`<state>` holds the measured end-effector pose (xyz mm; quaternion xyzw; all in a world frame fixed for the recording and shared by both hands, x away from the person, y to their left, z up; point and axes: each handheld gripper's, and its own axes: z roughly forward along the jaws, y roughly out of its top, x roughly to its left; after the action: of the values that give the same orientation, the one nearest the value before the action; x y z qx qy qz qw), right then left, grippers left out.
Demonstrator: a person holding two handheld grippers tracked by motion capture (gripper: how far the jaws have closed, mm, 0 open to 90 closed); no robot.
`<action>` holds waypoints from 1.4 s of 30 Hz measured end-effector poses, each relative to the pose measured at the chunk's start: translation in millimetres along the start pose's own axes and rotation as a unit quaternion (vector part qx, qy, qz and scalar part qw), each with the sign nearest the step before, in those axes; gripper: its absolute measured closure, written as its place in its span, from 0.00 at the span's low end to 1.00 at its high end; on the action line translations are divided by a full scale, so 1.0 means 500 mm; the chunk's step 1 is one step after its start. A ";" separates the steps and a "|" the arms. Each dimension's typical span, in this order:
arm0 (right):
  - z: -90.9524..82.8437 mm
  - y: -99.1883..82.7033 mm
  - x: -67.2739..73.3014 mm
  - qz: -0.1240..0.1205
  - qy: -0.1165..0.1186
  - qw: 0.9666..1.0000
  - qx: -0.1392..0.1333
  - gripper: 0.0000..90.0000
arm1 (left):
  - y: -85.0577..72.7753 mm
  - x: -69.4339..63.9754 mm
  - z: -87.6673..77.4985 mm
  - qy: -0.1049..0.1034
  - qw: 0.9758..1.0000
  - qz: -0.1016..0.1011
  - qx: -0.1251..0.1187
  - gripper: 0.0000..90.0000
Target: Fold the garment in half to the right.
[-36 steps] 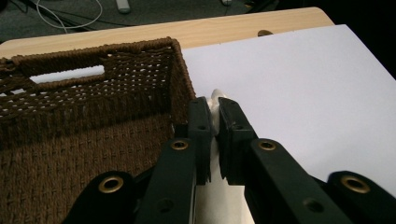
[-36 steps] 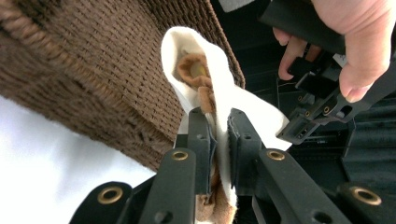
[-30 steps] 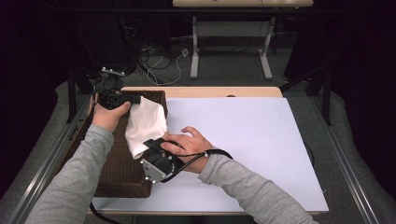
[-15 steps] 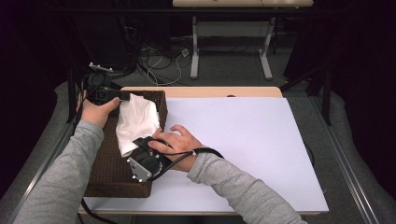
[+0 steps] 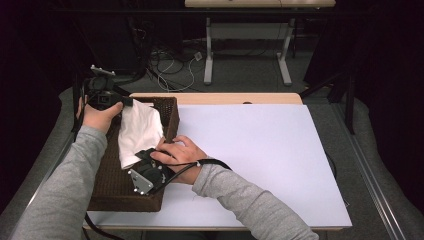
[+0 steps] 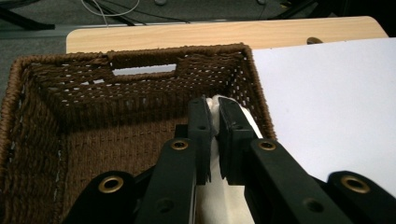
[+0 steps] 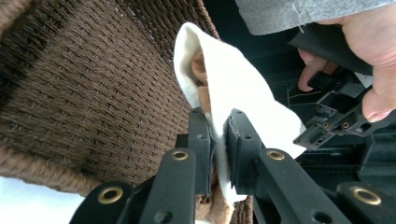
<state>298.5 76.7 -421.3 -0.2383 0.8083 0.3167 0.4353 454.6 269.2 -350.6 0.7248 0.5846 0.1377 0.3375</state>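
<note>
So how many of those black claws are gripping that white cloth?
2. The left claw pinches the white cloth at its far end, over the back of the brown basket. The right claw pinches its near end, over the basket's middle.

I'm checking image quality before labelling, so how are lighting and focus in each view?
High view: white table evenly lit, surroundings dark. Left gripper view: wicker basket sharp, near jaws soft. Right gripper view: white cloth bright, almost washed out, background dark.

The brown woven wicker basket [image 5: 167, 112] sits at the frame's left on the white-topped table [image 5: 260, 150]; the white folded cloth [image 5: 137, 130] hangs inside it.
</note>
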 end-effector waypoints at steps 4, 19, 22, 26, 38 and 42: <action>0.022 -0.001 0.006 0.006 0.009 1.000 0.002 0.91 | 0.001 0.023 0.022 -0.003 1.000 -0.004 0.007 0.94; 0.077 -0.014 0.037 0.047 0.044 0.997 0.030 0.91 | -0.007 0.058 0.099 -0.010 0.999 -0.011 0.035 0.94; 0.080 -0.011 0.042 0.057 0.048 0.997 0.033 0.91 | -0.008 0.057 0.109 -0.013 0.999 -0.005 0.041 0.94; 0.084 -0.010 0.045 0.063 0.053 0.996 0.031 0.91 | -0.010 0.052 0.118 -0.019 0.999 -0.002 0.043 0.94; 0.101 -0.011 0.045 0.096 0.071 0.992 0.035 0.91 | -0.018 0.065 0.148 -0.031 0.998 -0.001 0.053 0.94; 0.108 -0.014 0.045 0.104 0.079 0.991 0.034 0.91 | -0.019 0.070 0.159 -0.036 0.998 0.002 0.057 0.94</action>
<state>321.2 108.3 -465.4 -0.1624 0.8710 0.3125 0.3425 504.4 276.9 -422.2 0.7488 0.5774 0.0785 0.3158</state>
